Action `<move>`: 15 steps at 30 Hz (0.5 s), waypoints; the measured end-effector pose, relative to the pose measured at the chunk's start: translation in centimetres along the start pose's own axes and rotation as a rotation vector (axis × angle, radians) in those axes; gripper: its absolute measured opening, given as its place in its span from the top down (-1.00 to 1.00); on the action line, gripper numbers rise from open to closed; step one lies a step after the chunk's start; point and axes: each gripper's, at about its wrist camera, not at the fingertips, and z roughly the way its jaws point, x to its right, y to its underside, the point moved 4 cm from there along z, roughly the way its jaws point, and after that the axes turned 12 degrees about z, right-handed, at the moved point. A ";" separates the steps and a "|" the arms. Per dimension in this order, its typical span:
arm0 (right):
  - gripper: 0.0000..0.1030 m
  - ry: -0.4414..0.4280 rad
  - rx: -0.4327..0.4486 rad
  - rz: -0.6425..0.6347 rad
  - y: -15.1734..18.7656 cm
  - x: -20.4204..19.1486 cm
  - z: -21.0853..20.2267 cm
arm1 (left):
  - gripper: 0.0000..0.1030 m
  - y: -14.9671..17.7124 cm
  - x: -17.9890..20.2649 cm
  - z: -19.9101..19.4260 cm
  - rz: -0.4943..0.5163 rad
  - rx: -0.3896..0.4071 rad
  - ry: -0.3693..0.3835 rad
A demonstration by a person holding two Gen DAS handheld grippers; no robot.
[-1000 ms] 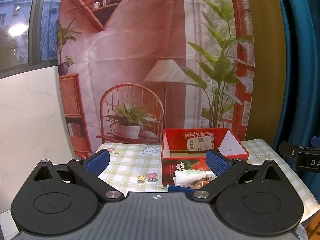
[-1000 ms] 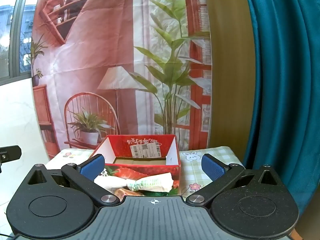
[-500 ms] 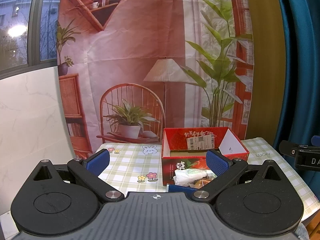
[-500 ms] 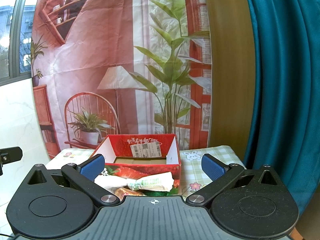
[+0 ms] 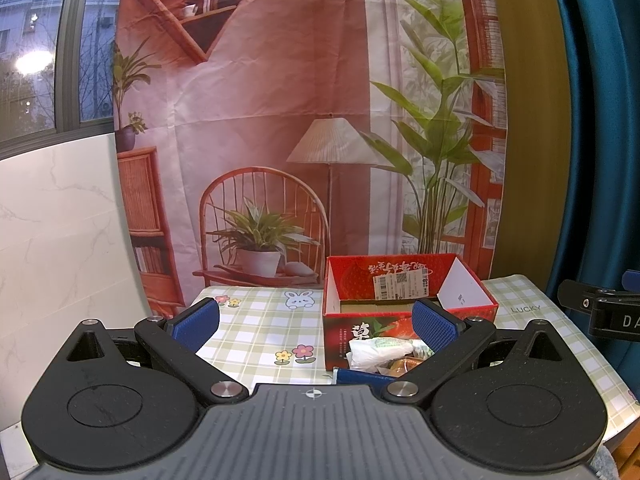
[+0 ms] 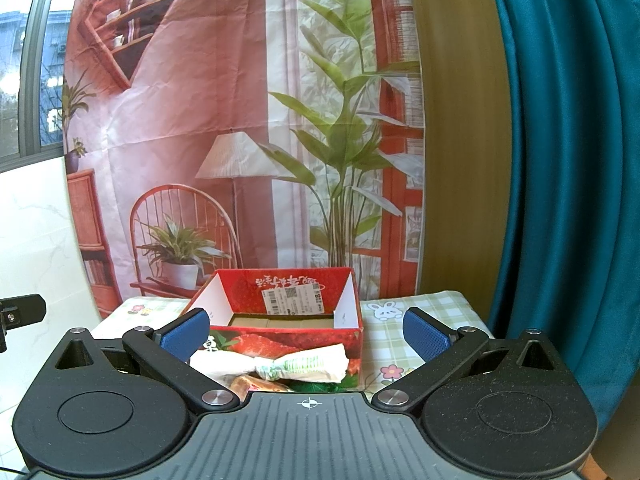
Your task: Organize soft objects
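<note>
A red strawberry-print cardboard box (image 5: 408,280) (image 6: 280,332) stands open on the checked tablecloth, with a shipping label on its inner back wall. In front of it lies a pile of soft packets: a white and green twisted packet (image 5: 380,350) (image 6: 296,364), an orange-brown one (image 6: 252,384) and a blue one (image 5: 360,378). My left gripper (image 5: 316,320) is open, held back from the pile, its right finger overlapping the box front. My right gripper (image 6: 306,330) is open too, above and behind the packets, which lie between its fingers in the view.
The green-checked tablecloth (image 5: 260,328) has free room left of the box. A printed backdrop (image 5: 280,120) hangs right behind the table. A teal curtain (image 6: 560,160) is on the right. The other gripper's black body (image 5: 600,312) shows at the right edge.
</note>
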 end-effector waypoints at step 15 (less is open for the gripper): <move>-0.99 -0.008 0.005 0.014 0.1 0.2 0.0 | -1.00 -0.1 0.0 0.1 -0.008 0.005 0.019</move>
